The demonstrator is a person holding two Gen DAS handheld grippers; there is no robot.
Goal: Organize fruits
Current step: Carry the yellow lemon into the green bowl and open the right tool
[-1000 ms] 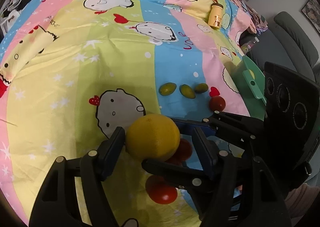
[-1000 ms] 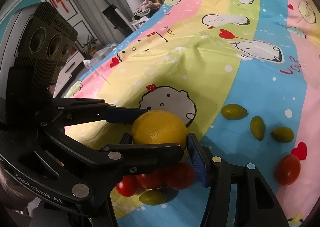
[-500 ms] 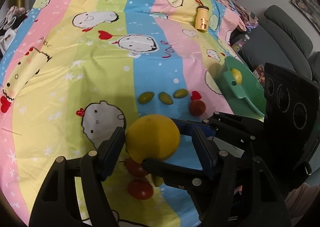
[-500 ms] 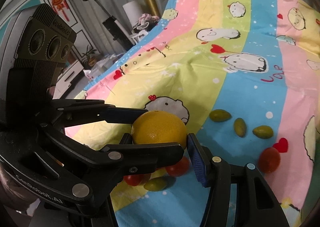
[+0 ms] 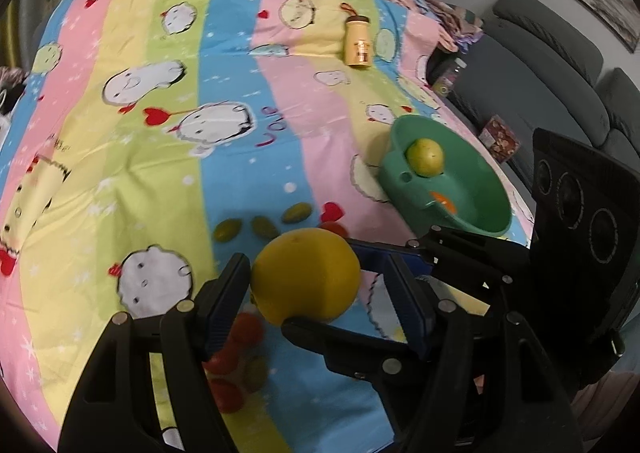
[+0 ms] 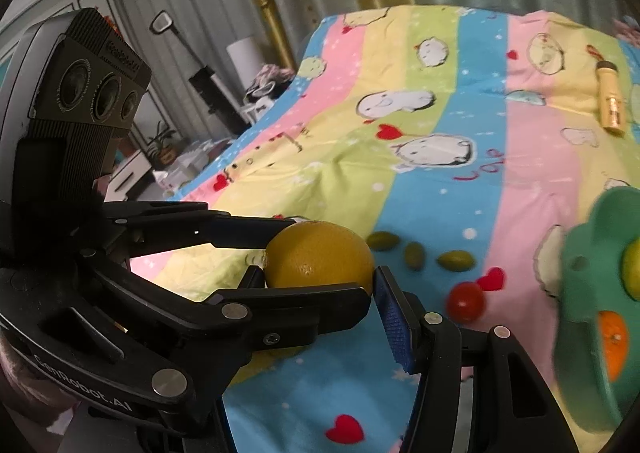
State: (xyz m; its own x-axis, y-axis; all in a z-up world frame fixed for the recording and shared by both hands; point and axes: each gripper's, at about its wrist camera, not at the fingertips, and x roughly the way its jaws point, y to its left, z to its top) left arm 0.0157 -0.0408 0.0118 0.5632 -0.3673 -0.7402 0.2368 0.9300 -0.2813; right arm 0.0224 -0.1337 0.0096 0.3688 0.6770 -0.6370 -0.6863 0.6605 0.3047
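Observation:
A big yellow orange [image 5: 306, 277] is held in the air between both grippers, which cross each other. My left gripper [image 5: 316, 289] grips it from the sides, and my right gripper [image 6: 320, 285] grips it too [image 6: 320, 261]. A green flower-shaped bowl [image 5: 476, 209] sits on the bed to the right and holds a yellow-green fruit [image 5: 425, 156] and an orange piece [image 6: 614, 345]. Three green olives [image 5: 262, 227] and a red tomato [image 6: 465, 302] lie on the sheet beyond the orange. Several red tomatoes [image 5: 230, 357] and a green olive lie below the left gripper.
The bed is covered by a striped cartoon sheet [image 5: 160, 133]. A yellow bottle [image 5: 359, 41] lies at the far side. A grey sofa [image 5: 560, 85] stands to the right of the bed. Furniture and curtains [image 6: 180, 53] stand to the left.
Both grippers have lifted the orange higher and carried it to the right, toward the green bowl. The bowl has come fully into view. The grip has not changed.

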